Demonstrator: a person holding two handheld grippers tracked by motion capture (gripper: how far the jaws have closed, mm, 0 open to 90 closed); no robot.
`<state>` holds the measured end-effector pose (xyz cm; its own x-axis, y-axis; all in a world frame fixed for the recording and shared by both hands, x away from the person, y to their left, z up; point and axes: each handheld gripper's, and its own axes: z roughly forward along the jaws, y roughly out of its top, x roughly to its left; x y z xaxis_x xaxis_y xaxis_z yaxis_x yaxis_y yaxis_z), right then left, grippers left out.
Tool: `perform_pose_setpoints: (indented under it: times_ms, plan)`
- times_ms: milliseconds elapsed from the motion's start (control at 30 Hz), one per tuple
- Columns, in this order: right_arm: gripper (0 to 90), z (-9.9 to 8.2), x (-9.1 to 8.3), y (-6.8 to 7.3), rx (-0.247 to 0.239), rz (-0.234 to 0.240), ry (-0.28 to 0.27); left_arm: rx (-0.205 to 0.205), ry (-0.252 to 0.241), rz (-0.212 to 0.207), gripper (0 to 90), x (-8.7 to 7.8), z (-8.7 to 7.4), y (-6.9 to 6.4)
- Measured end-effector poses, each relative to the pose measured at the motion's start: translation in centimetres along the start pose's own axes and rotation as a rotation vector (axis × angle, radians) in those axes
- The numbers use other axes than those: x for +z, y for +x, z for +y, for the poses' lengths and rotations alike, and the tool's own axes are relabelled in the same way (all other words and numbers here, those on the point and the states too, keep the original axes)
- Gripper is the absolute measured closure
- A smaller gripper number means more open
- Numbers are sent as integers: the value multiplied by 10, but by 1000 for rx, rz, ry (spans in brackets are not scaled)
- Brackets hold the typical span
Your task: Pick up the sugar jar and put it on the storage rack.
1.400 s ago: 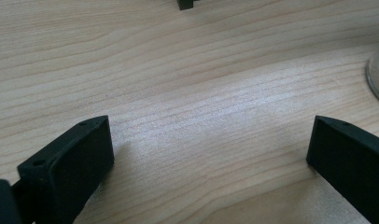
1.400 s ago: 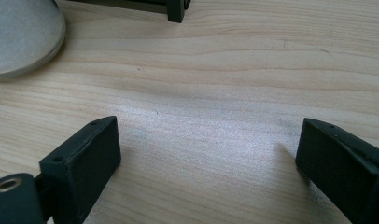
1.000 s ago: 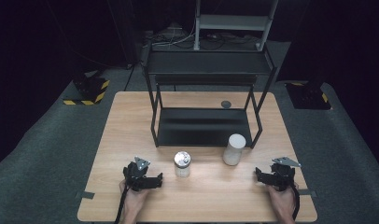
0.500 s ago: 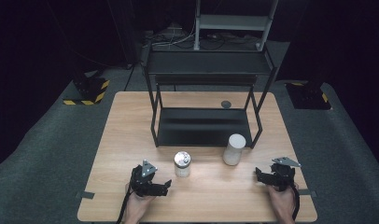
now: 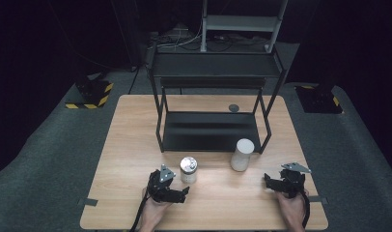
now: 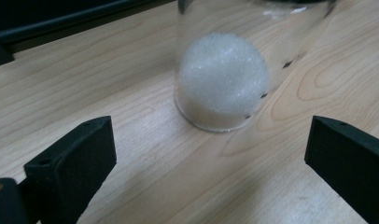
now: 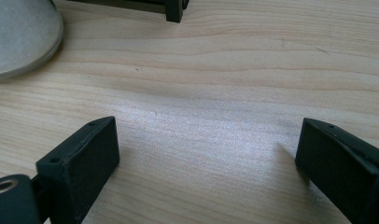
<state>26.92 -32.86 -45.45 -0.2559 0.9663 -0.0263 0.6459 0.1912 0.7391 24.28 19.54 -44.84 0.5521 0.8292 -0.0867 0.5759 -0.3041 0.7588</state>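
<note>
A clear jar with a silver lid stands on the wooden table, holding white granules. My left gripper lies low just in front of it and points right. In the left gripper view the jar is a little beyond the open jaws of that gripper. They have just been closing slightly, with only bare wood between them. A white cylinder stands right of the jar. My right gripper rests open to its right. The cylinder's base sits beyond that gripper, to the left.
A black metal rack with a low shelf and an upper shelf stands at mid-table behind both containers; one foot is near the cylinder. A small dark disc lies behind the rack. The table's front edge is close to both hands.
My left gripper has slid right along the table's front until it sits in front of the jar. The right gripper, jar and cylinder have stayed put.
</note>
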Motion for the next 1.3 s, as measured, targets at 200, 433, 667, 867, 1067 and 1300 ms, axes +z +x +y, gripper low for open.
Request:
perform_pose_setpoints:
  times_ms: [200,433,667,867,1067,1300]
  plan:
    - [53,0,0,0,0,0,0,4,-12,-9,29,8,4,-5]
    - [53,0,0,0,0,0,0,-15,-48,-7,52,21,7,-11]
    - [53,0,0,0,0,0,0,-40,-77,-9,109,30,7,-11]
    - [53,0,0,0,0,0,0,-39,-100,11,163,36,6,-16]
    - [53,0,0,0,0,0,0,-61,-116,6,216,40,5,-15]
    - [55,0,0,0,0,1,-1,-52,-127,24,262,41,4,-17]
